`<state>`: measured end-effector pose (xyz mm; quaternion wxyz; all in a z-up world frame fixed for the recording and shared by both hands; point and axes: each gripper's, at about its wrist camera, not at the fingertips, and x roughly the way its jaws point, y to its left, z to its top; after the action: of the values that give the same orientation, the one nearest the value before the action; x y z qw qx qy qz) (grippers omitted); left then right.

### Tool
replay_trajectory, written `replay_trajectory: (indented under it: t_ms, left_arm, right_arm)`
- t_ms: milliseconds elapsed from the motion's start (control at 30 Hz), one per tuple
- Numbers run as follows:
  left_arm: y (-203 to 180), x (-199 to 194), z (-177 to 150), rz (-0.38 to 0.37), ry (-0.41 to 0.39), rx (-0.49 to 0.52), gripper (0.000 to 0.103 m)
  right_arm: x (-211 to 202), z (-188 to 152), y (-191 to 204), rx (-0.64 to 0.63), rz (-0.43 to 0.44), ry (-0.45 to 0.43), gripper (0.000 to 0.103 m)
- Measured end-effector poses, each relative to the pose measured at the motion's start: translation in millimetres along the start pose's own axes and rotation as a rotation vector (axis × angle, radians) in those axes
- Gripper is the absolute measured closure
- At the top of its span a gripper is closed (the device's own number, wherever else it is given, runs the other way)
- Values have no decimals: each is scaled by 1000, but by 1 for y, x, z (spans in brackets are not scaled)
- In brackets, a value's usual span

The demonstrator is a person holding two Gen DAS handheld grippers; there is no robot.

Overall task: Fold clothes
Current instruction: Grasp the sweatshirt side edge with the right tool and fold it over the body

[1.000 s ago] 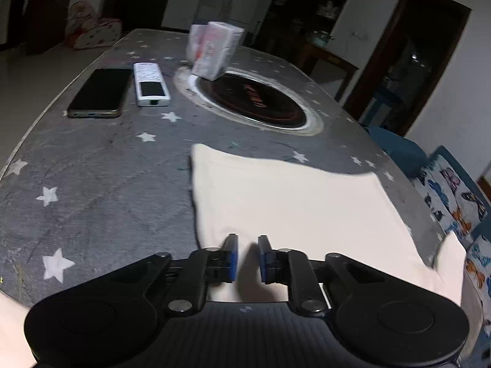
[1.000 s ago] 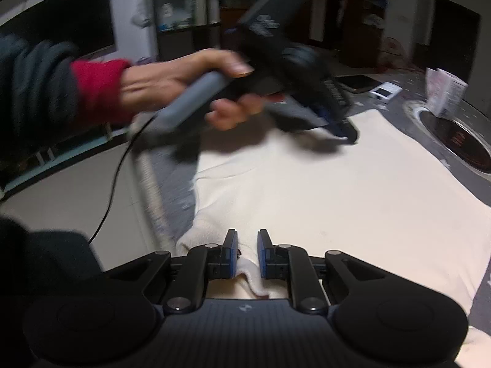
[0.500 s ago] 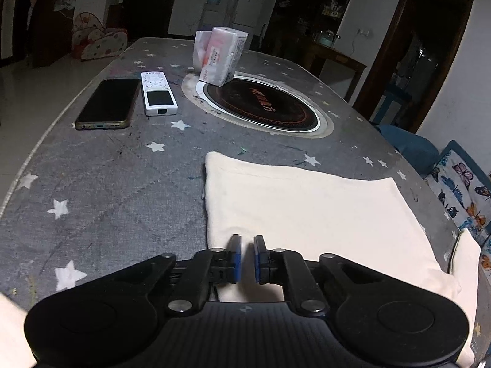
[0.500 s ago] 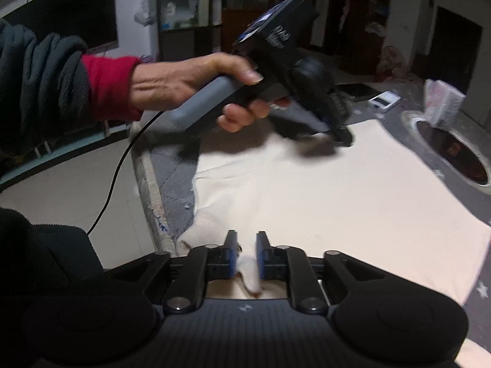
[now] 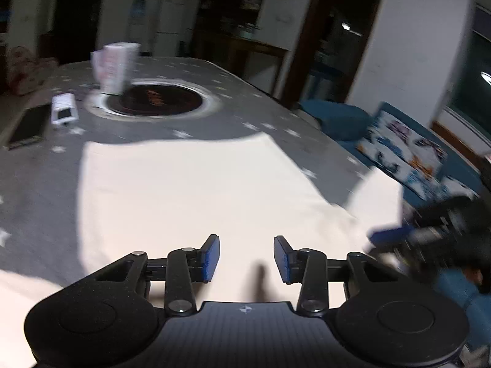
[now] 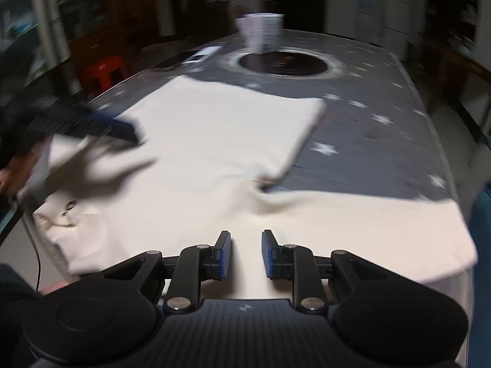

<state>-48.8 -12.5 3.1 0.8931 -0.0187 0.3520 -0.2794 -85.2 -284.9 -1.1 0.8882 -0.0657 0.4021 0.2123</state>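
Observation:
A cream-white garment (image 5: 190, 184) lies spread flat on the grey star-print table (image 5: 43, 190). It also shows in the right wrist view (image 6: 221, 141), with a sleeve (image 6: 383, 224) stretched out to the right. My left gripper (image 5: 246, 257) is open and empty, just above the cloth's near part. My right gripper (image 6: 245, 254) is open and empty over the cloth near the shoulder. The left gripper appears blurred at the left of the right wrist view (image 6: 101, 128), and the right gripper blurred at the right of the left wrist view (image 5: 429, 236).
A round black hob (image 5: 156, 101) is set in the table's middle. A white packet (image 5: 115, 67) stands at its rim. A white remote (image 5: 63, 112) and a dark phone (image 5: 27, 127) lie at the far left. A blue seat with a butterfly cushion (image 5: 405, 153) stands right of the table.
Both grippers have opened and let go of the cloth. Both views have swung round quickly and are blurred. The garment now lies flatter and more spread out.

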Motion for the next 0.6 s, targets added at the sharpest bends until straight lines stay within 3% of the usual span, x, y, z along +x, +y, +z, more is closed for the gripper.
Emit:
replay_trajectory:
  t_ms: [200,367,500,600]
  left_arm:
    - [-39,4,-27,-41,51,94,59]
    - [-51,4,-32,-40,49,124,54]
    - [-55,4,-30,-39,45,130,53]
    - [-58,2,-28,-43,40,142,50]
  right_arm:
    - [-15,-9,-64,190,-229,-38,81]
    - [-18,-22,-112,357,-355,-62,75]
    - [-13,-26,-128,429,-422,-72,74]
    - [-12,-31,-138,487,-417,-94,74]
